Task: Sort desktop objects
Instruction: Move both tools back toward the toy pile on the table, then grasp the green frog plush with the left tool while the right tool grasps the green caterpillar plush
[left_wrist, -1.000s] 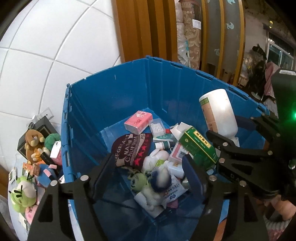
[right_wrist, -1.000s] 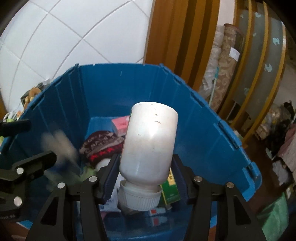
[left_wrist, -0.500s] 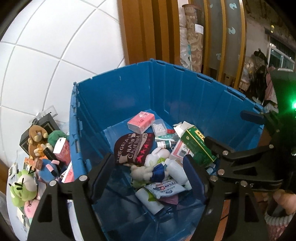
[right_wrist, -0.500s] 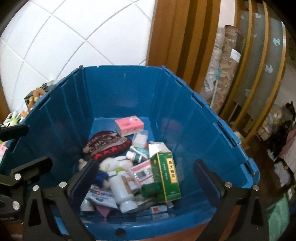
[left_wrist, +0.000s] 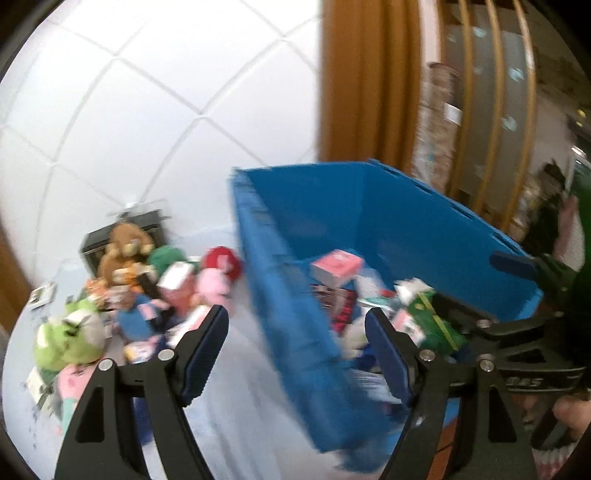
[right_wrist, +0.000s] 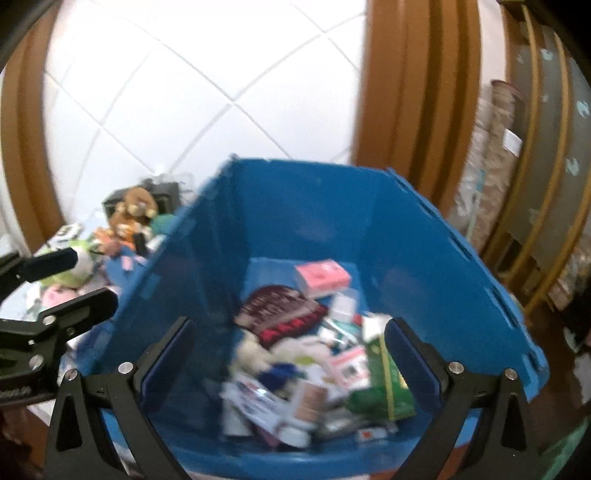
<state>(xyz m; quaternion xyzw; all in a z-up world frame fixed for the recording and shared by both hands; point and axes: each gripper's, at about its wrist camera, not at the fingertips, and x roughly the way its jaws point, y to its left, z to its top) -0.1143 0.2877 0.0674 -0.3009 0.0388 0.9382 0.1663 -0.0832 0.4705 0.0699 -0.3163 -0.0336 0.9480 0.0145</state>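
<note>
A blue bin (right_wrist: 310, 214) (left_wrist: 288, 295) holds several sorted things: a pink box (right_wrist: 321, 275), a dark cap (right_wrist: 277, 312), a green box (right_wrist: 388, 373) and a white bottle (right_wrist: 303, 410). My right gripper (right_wrist: 290, 365) is open and empty above the bin's near side. My left gripper (left_wrist: 295, 350) is open and empty over the bin's left wall. A pile of plush toys and small packs (left_wrist: 122, 295) lies on the white table left of the bin. Both views are blurred.
A white tiled wall (left_wrist: 147, 110) stands behind the table, with wooden trim (left_wrist: 362, 81) to its right. A dark box (left_wrist: 122, 232) sits behind the toys. The right gripper shows at the right edge of the left wrist view (left_wrist: 517, 321).
The right gripper opened and dropped the white bottle into the bin. The left gripper has swung left toward the toy pile. Both have pulled back from the bin.
</note>
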